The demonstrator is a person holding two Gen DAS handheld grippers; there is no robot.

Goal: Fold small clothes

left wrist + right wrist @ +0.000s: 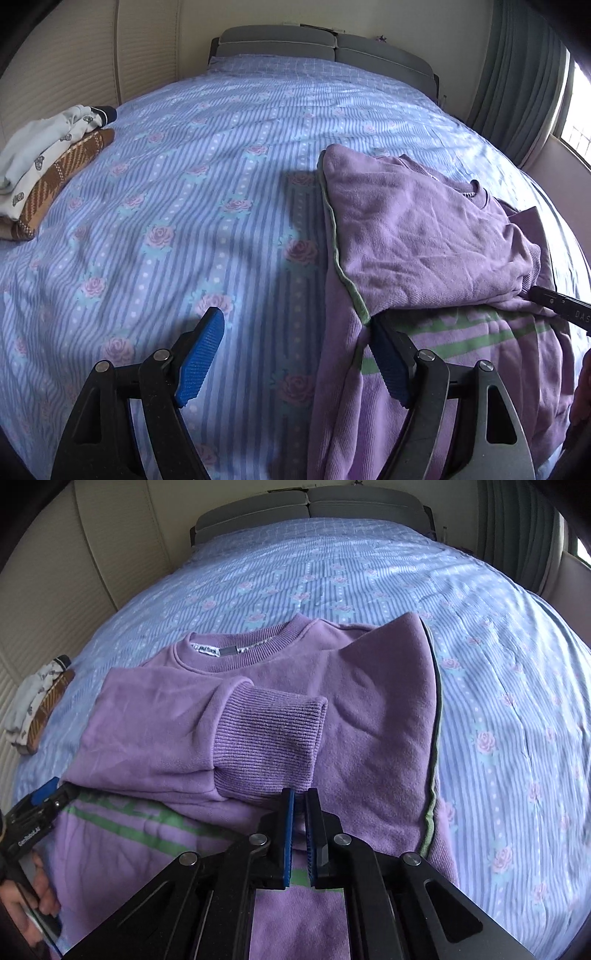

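Purple fleece fills the right half of the left wrist view: the sweatshirt lies on the striped, rose-printed bedspread, its upper part folded over green-striped cloth below. Our left gripper stands wide, with nothing pinched; its right pad rests against the green-piped edge of the fold, while its left pad hangs over bare bedspread. At the far left sits a stack of folded clothes. The tip of the other tool pokes in at the right edge.

In the right wrist view the sweatshirt lies collar away from us, one sleeve folded across the chest with its ribbed cuff just ahead of our right gripper. Its jaws are nearly together; we cannot tell whether they nip any cloth beneath the tips, and no fold shows between the pads. The left gripper shows at the lower left, a hand on its handle.

To do the next fold well, we judge we should seat the left jaws fully over the piped edge before closing, take both layers, and lift both sides evenly so the sleeve stays put.
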